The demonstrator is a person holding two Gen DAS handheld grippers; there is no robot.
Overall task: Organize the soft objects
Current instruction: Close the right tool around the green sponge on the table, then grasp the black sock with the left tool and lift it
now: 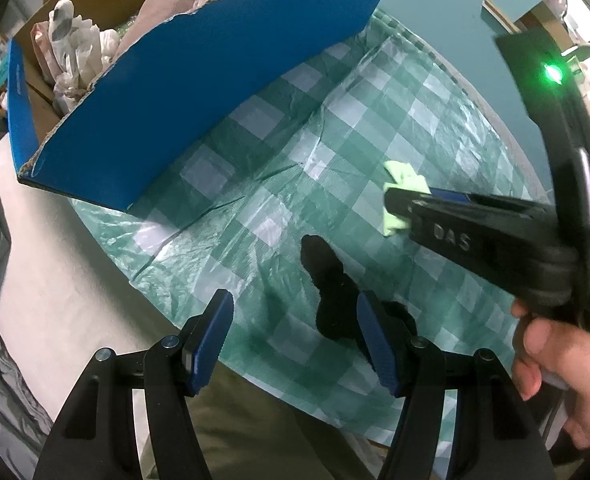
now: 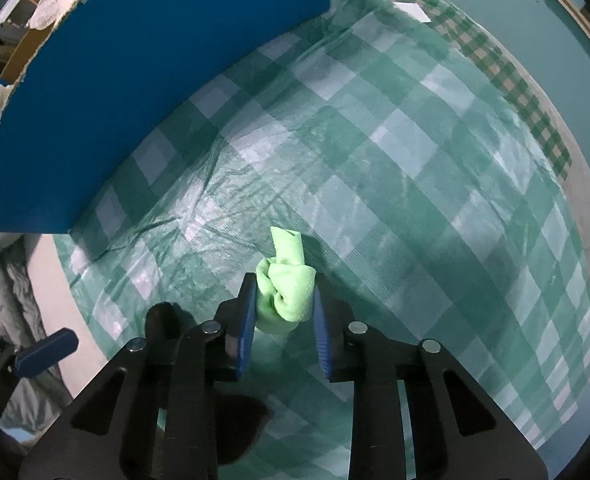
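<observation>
A rolled light-green cloth [image 2: 287, 292] lies on the green checked tablecloth [image 2: 415, 160], and my right gripper [image 2: 283, 280] is shut on it, both blue pads pressing its sides. The left wrist view shows the same green cloth [image 1: 405, 178] sticking out past the right gripper [image 1: 395, 198]. A black sock [image 1: 327, 276] lies crumpled on the cloth below my left gripper [image 1: 295, 300]. That gripper is open, its right finger over the sock's edge and its left finger well apart from it. The sock's near end is hidden behind that finger.
A blue cardboard box [image 1: 199, 92] stands at the back left, holding white and pale soft items [image 1: 71, 40]. The table edge and a pale surface [image 1: 55, 260] lie to the left. A hand [image 1: 547, 352] holds the right gripper's handle.
</observation>
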